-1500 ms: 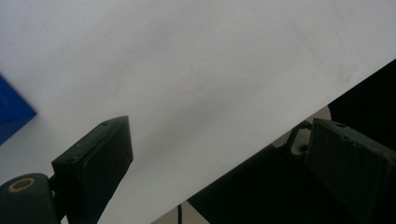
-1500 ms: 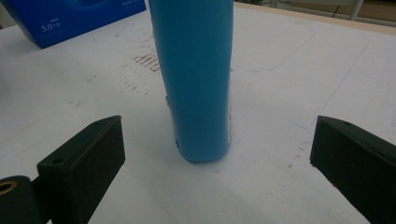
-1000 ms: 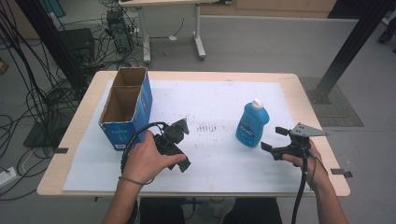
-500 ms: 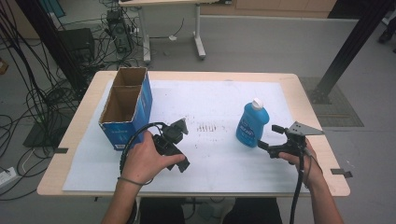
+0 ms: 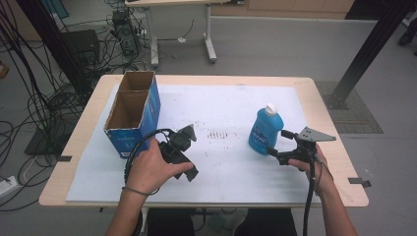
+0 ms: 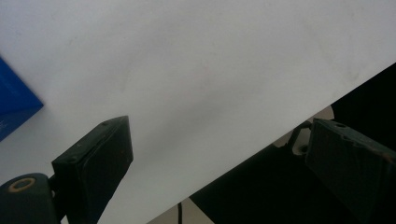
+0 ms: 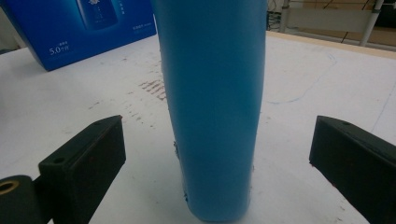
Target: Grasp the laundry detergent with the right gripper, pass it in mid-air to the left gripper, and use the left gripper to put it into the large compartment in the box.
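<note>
A blue bottle point(image 5: 264, 130) with a white cap stands upright on the white sheet, right of centre. My right gripper point(image 5: 278, 143) is open at its right side, low down. In the right gripper view the bottle point(image 7: 212, 93) stands between the two wide-apart jaws of the right gripper point(image 7: 222, 137), touching neither. My left gripper point(image 5: 193, 153) is held in a hand near the sheet's front, right of the blue cardboard box point(image 5: 133, 110). In its own view the left gripper point(image 6: 224, 154) is open over bare white sheet.
The open-topped box point(image 7: 79, 28) stands at the sheet's left; one corner point(image 6: 11, 107) shows beside the left jaw. The white sheet point(image 5: 221, 103) covers most of the wooden table point(image 5: 324, 108). Cables lie on the floor at left, and another table's legs stand behind.
The right gripper has moved left toward the bottle, so its jaws now flank the bottle's lower part. The left gripper and hand have stayed put.
</note>
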`<state>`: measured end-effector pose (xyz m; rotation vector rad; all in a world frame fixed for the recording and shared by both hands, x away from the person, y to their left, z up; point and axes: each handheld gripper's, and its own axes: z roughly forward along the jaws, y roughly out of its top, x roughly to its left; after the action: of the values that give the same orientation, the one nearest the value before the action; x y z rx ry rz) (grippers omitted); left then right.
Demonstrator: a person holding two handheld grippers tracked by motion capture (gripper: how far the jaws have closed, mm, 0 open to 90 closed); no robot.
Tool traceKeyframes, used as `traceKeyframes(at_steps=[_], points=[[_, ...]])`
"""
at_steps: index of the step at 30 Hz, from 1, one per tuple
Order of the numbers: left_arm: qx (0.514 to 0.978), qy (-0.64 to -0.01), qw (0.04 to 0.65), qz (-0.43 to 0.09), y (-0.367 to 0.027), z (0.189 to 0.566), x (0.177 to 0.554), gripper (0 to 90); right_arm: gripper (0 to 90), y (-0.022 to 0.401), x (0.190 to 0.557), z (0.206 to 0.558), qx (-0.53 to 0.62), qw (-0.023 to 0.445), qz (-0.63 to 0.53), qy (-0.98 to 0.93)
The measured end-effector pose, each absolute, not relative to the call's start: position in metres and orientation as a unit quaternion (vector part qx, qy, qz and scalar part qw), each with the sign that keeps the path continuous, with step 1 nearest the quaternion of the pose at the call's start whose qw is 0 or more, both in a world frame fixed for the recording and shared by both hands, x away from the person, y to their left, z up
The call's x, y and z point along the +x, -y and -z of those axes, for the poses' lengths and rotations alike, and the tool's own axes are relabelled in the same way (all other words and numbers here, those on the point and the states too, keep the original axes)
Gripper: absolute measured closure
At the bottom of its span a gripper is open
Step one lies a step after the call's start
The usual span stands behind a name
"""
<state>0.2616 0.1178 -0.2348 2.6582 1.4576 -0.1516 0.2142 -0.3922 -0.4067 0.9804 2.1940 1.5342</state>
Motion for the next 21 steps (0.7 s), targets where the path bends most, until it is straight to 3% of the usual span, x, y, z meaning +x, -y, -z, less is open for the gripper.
traceKeyframes(at_steps=[21], points=[[0.873, -0.482, 0.050, 0.050, -0.1180, 0.2366, 0.2617, 7.8, 3.5, 0.3834, 0.2231, 0.4142, 0.333, 0.143, -0.542, -0.759]])
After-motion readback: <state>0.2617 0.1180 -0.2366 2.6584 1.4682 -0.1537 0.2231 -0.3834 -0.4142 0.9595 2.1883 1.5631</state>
